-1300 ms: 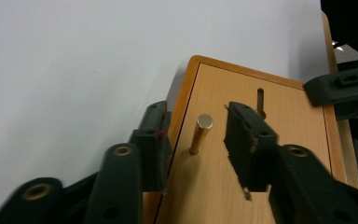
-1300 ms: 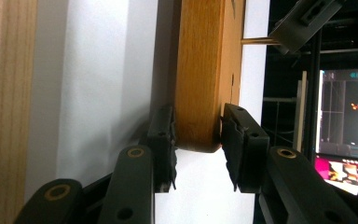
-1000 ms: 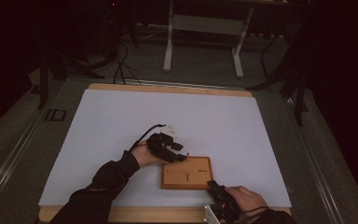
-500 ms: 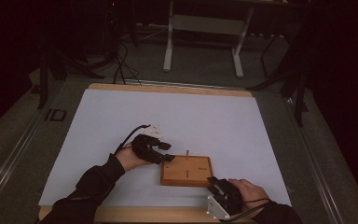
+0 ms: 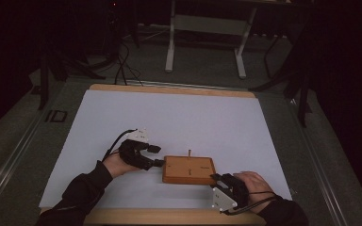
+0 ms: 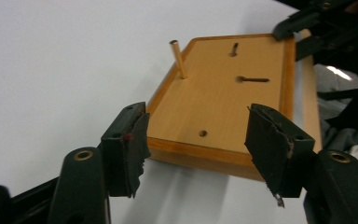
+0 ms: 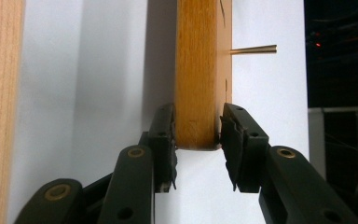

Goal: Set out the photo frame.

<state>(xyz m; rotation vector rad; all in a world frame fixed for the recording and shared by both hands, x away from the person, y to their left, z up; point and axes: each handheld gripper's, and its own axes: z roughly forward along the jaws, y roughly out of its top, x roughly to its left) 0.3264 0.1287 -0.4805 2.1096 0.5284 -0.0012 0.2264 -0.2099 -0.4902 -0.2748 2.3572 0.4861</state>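
Wooden board [image 5: 189, 170] lies flat on the white table sheet [image 5: 179, 117], near the sheet's 6 o'clock edge as the high view has it, with a thin brass peg [image 5: 189, 152] standing at the board's 12 o'clock side. The left gripper [image 5: 155, 156] sits at the board's 9 o'clock end, and the right gripper [image 5: 215, 178] meets the board's corner at about 4 o'clock.

In the left gripper view, the jaws have just been opening and stand released; the board's [image 6: 223, 98] near edge lies between and just ahead of the pads [image 6: 135, 140], which do not press on it. The peg [image 6: 179, 58] rises at about 11 o'clock, beside small holes and slots in the board's face. The right gripper [image 6: 289, 29] is at 1 o'clock, at the far corner.

In the right gripper view, the right gripper [image 7: 198, 142] is clenched on the board's [image 7: 199, 70] edge, the pads [image 7: 165, 135] pressing on both faces. The peg [image 7: 254, 49] sticks out toward 3 o'clock.

My judgement: the step in hand is steadying or lifting the board by its right corner while the left hand lets go or readies a fresh grip. The next move calls for the left jaws to be brought squarely over the board's edge before they close, clear of the peg.
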